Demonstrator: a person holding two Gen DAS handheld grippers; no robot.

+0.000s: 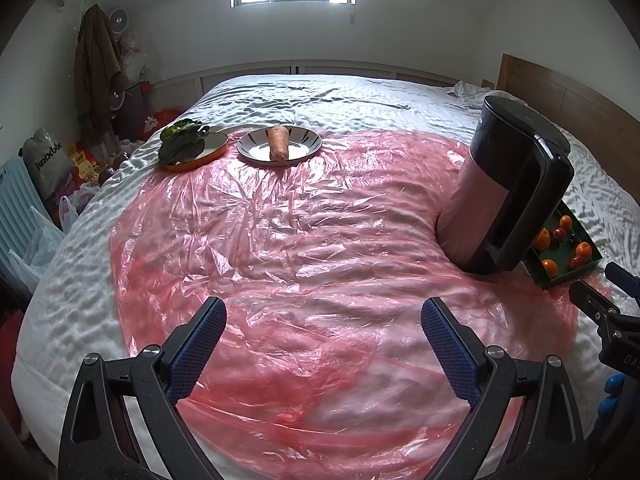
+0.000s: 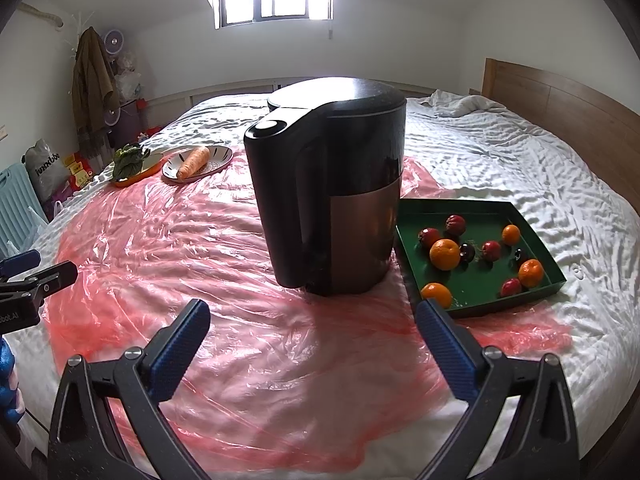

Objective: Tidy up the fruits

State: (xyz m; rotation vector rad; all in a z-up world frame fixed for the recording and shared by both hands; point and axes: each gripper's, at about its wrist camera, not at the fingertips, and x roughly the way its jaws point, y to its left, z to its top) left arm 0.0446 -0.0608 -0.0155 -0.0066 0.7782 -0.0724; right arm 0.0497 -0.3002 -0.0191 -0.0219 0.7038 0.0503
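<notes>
A green tray (image 2: 412,216) on the bed holds several oranges (image 2: 444,254) and several small red fruits (image 2: 491,251); it also shows at the right in the left wrist view (image 1: 576,276). A carrot (image 1: 278,143) lies on a striped plate (image 1: 308,148), and leafy greens (image 1: 182,140) lie on an orange plate (image 1: 216,146). My left gripper (image 1: 323,314) is open and empty over the pink plastic sheet (image 1: 304,232). My right gripper (image 2: 313,317) is open and empty, in front of a black kettle (image 2: 332,200) and left of the tray.
The kettle (image 1: 508,192) stands between the plates and the tray, touching the tray's left side. The bed has a wooden headboard (image 2: 560,108) on the right. Bags, a coat and boxes (image 1: 52,160) crowd the floor at the left.
</notes>
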